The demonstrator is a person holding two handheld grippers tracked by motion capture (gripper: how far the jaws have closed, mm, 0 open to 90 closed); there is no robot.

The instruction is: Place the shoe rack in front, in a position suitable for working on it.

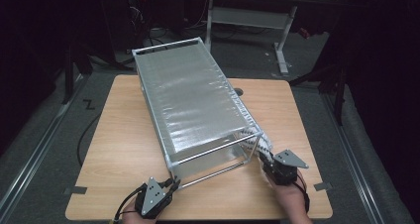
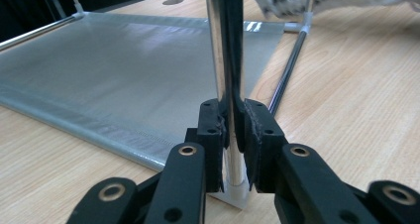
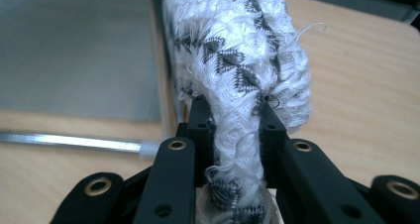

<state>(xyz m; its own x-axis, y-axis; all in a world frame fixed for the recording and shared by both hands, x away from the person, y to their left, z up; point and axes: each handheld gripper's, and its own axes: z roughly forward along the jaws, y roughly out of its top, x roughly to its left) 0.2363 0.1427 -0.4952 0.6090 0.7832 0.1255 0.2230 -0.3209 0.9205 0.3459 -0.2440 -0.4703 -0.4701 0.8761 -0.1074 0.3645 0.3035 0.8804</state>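
A chrome-framed rack (image 1: 193, 100) with grey fabric panels stands on the wooden table (image 1: 124, 149), running from the near edge toward the far left. At its near left corner my left gripper (image 1: 173, 182) is shut on an upright chrome post (image 2: 225, 45), with both pads of the left gripper (image 2: 232, 120) pressed against the tube just above its white foot. My right gripper (image 1: 267, 159) is at the rack's near right corner, shut on a white cloth with a dark zigzag pattern (image 1: 252, 135). The cloth (image 3: 237, 50) bunches up above the right gripper (image 3: 233, 120), against the frame.
A grey fabric panel (image 2: 124, 70) lies low beside the held post. A chrome bottom bar (image 3: 64, 140) runs along the tabletop. A cable hole (image 1: 239, 91) sits at the table's far side. Another desk with white legs (image 1: 282, 45) stands behind, over a dark floor.
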